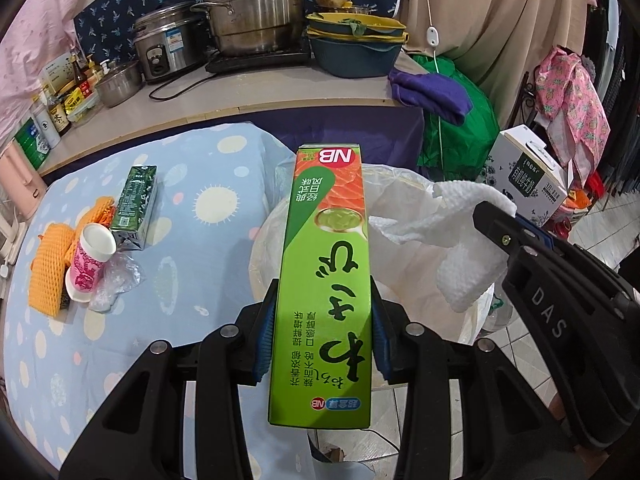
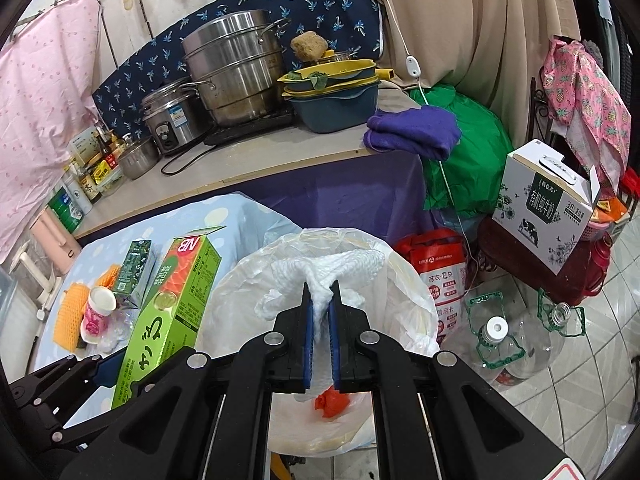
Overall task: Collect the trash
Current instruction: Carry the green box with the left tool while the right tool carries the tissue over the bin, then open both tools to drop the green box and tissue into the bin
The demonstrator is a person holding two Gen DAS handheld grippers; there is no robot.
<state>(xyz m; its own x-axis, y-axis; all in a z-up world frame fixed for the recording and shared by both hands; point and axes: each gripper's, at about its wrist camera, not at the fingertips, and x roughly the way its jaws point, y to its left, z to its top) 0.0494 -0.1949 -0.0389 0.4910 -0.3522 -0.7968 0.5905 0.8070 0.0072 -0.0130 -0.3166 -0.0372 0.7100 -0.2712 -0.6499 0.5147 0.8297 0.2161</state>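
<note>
Trash first, left view: our left claw (image 1: 322, 344) clamps a green box (image 1: 326, 264) above the bin bag (image 1: 404, 184). Right view: our right claw (image 2: 322, 312) pinches a paper towel (image 2: 320, 276) over that bag.

Ahead of the gripper runs a long pale counter (image 2: 280, 152) with big shiny steel pots (image 2: 236, 68) on it. A dark blue cloth with little leaf prints (image 2: 240, 12) hangs behind. A tan curtain (image 2: 480, 40) hangs to the right, above the pale tiled floor (image 2: 592, 380). A pink sheet (image 2: 36, 120) hangs left.
</note>
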